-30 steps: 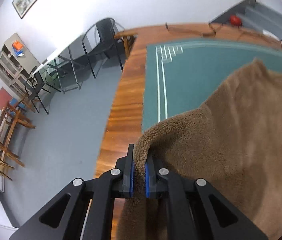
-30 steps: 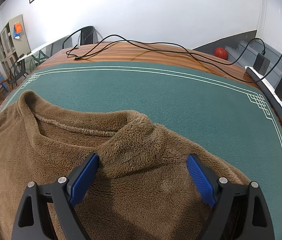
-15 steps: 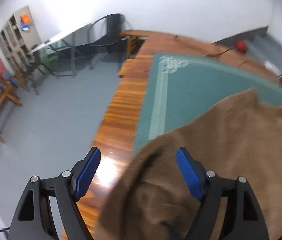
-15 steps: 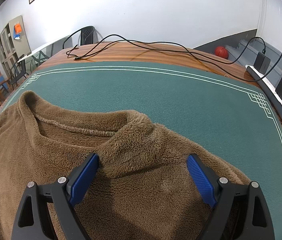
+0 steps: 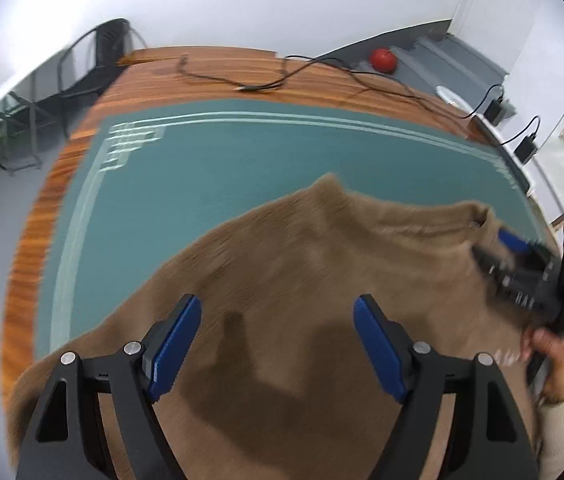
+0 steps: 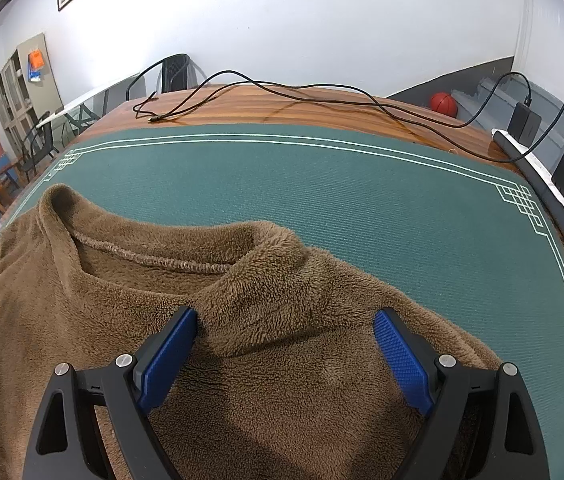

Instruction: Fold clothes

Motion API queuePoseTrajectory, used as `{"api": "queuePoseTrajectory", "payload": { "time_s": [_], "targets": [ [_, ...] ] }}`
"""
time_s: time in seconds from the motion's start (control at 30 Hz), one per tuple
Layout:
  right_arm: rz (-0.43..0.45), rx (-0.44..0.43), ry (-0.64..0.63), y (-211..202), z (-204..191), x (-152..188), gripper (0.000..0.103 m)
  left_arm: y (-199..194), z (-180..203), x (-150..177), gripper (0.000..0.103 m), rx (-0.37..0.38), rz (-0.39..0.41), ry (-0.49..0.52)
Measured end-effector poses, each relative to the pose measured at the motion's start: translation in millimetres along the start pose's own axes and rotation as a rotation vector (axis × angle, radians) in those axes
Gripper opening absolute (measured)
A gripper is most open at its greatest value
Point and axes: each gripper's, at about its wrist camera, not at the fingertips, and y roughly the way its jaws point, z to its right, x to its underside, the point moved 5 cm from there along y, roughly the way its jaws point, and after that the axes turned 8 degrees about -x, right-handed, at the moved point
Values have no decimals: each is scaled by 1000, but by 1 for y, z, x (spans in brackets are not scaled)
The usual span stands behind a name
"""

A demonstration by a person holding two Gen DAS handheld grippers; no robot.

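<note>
A brown fleece sweater [image 5: 302, 264] lies spread on the green mat [image 5: 201, 184]. In the right wrist view the sweater [image 6: 161, 300] shows its neckline [image 6: 153, 258] facing the camera. My left gripper [image 5: 277, 344] is open and empty, held over the sweater's body. My right gripper [image 6: 286, 352] is open, its jaws either side of the right end of the collar, resting on the fleece. The right gripper also shows in the left wrist view [image 5: 522, 264], at the collar's right end, held by a hand.
The mat lies on a wooden table [image 6: 282, 108]. Black cables [image 6: 241, 88] run along the far side. A power strip [image 6: 542, 184] with adapters lies at the right edge. Chairs [image 5: 93, 64] and a red ball [image 5: 382, 60] stand beyond the table.
My left gripper has let go of the sweater's left edge, opened, and swung right over the sweater's body. My right gripper has stayed open at the collar.
</note>
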Motion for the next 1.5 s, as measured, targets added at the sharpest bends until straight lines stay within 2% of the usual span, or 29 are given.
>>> {"api": "queuePoseTrajectory", "payload": {
  "time_s": [0.1,0.3,0.43,0.53,0.87,1.0,1.1,1.2,1.3,1.37,1.5],
  "targets": [
    [3,-5,3,-1,0,0,92,17,16,-14,82,-7,-13,7],
    [12,6,-5,-3,-2,0,92,55,25,-34,82,-95,-20,18],
    [14,9,-7,-4,-2,0,92,66,27,-40,93,-129,15,47],
    [14,9,-7,-5,-3,0,92,58,23,-37,101,-132,35,47],
    [1,1,4,-2,0,0,93,24,10,-28,101,-131,99,32],
    [2,-2,6,-2,0,0,93,-17,17,1,101,-85,80,77],
    [32,-5,12,-9,2,0,93,-47,30,39,101,-57,51,162],
    [51,46,13,-27,1,5,93,-74,40,83,102,-40,40,253],
    [50,-54,86,-61,-10,22,93,-90,45,130,102,-9,27,309],
    [19,-168,118,-85,-27,41,93,-96,46,155,102,15,18,316],
    [-51,-211,-32,-128,-74,91,93,-101,45,188,102,33,19,298]
  ]
}}
